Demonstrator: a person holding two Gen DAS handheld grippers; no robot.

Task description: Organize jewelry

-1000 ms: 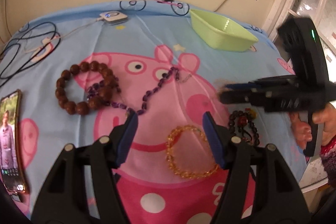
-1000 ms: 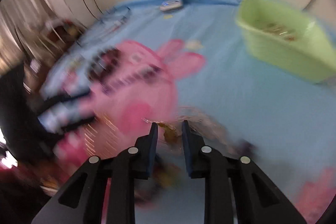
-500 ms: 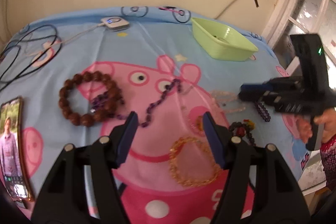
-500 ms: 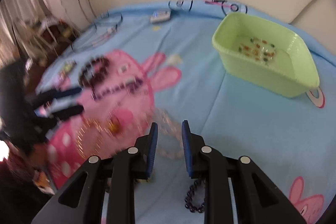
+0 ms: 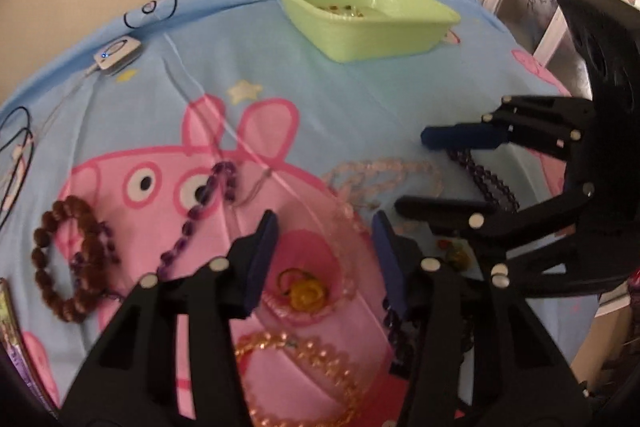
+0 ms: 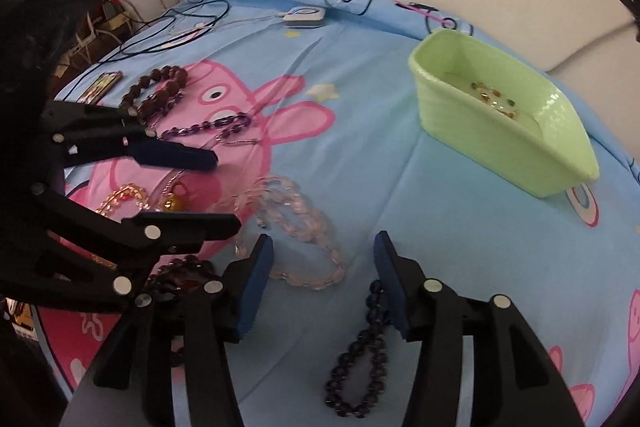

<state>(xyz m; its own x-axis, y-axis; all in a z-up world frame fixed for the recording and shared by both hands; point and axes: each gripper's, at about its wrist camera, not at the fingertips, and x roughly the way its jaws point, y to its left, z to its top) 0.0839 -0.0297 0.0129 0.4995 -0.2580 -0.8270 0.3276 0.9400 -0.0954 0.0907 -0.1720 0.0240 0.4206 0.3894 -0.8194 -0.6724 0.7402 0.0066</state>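
Jewelry lay scattered on the cartoon-print sheet: a pale pink bead necklace (image 6: 298,227), a dark blue bead bracelet (image 6: 360,359), a brown wooden bead bracelet (image 5: 64,259), a purple bead strand (image 5: 200,211) and an amber bead bracelet (image 5: 304,359). The green basket (image 6: 500,131), well apart, held a few small beads. The left gripper (image 5: 324,259) hovered with fingers spread but closing, nothing pinched; the right gripper (image 6: 320,283) had fingers opening, nothing between them
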